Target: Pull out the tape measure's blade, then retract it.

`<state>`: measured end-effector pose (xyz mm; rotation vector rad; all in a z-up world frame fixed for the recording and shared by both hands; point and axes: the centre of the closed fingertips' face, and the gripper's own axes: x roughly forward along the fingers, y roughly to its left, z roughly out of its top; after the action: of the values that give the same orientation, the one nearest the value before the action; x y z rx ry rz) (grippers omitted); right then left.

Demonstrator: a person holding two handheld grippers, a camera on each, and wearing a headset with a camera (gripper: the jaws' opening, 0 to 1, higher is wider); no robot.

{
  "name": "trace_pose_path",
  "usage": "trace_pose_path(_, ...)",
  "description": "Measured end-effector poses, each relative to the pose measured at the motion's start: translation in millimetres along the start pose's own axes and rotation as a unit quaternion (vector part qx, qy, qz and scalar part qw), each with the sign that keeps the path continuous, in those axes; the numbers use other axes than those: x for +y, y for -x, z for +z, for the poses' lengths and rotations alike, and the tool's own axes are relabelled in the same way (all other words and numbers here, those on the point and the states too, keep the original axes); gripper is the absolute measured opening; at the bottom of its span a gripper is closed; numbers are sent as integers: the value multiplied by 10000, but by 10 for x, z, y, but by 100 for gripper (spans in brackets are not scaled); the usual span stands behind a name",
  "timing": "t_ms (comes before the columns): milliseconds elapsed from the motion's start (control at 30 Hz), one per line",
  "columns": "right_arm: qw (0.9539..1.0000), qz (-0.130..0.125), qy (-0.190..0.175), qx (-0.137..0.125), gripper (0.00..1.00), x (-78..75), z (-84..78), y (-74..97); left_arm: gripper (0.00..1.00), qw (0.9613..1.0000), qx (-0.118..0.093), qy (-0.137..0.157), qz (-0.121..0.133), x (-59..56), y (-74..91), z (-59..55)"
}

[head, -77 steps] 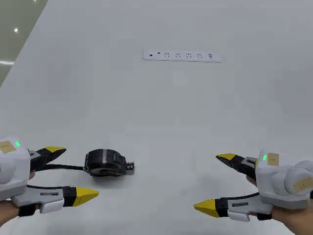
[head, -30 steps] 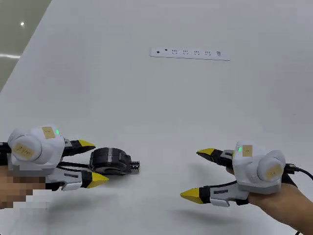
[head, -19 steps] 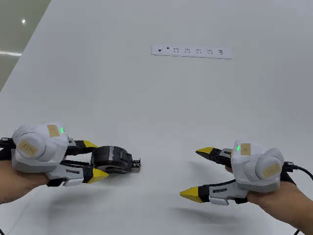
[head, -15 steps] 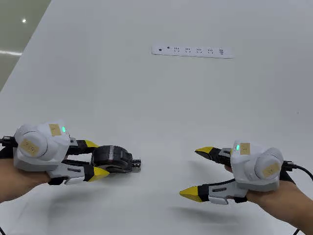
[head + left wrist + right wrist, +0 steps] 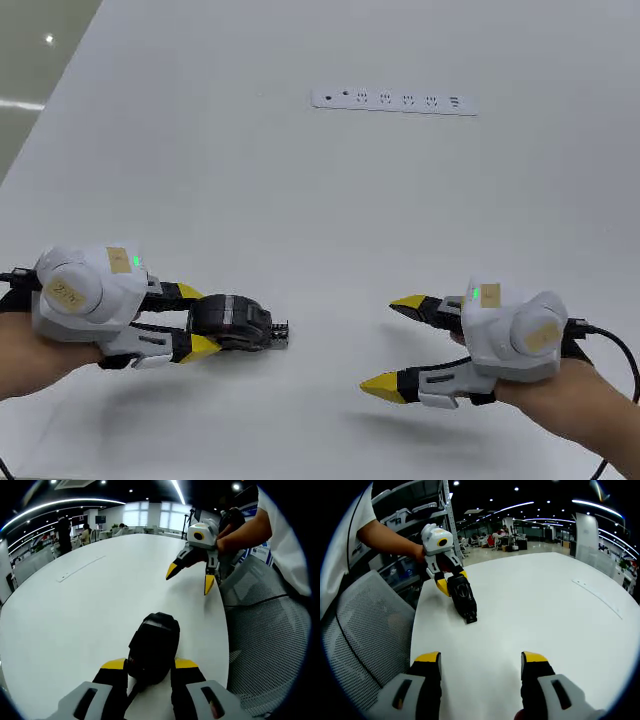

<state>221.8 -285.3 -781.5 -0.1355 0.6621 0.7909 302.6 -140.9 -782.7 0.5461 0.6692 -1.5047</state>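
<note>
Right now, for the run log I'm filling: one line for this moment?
left tool: shut on black tape measure | right tool: open, holding nothing | blade tip: not pulled out

Tape measure [image 5: 238, 322] in left gripper [image 5: 197, 320], right gripper [image 5: 392, 343] apart; pwr strip [image 5: 395, 101] behind

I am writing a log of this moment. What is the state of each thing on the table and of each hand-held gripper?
Tape measure: blade retracted, hook at the case.
Left hand-held gripper: shut on the tape measure's case.
Right hand-held gripper: open, empty, apart from the tape measure.
Power strip: lying flat, nothing plugged in.
</note>
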Motion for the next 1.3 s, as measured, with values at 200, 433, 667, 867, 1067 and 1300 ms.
trace_pose_path(200,9997,109,197,-10,59,-12,51,-96,30,9999,60,-133,4,-8,-1,-10)
trace_pose_path(433,9986,270,458,-11,51,13,73,-244,29,9993,135,-356,8,-2,-2,-25)
trace_pose_path(667,9965,428,714,-80,46,57,190,-409,28,9982,248,-546,9,4,-7,-34)
trace_pose_path(867,9953,516,810,-99,42,85,233,-528,28,9970,310,-708,0,3,-9,-37)
trace_pose_path(1067,9961,536,677,-190,41,105,291,-653,27,9955,391,-864,-22,3,-9,-42)
trace_pose_path(1300,9949,659,743,-188,38,160,328,-804,27,9943,459,-962,-47,3,-11,-43)
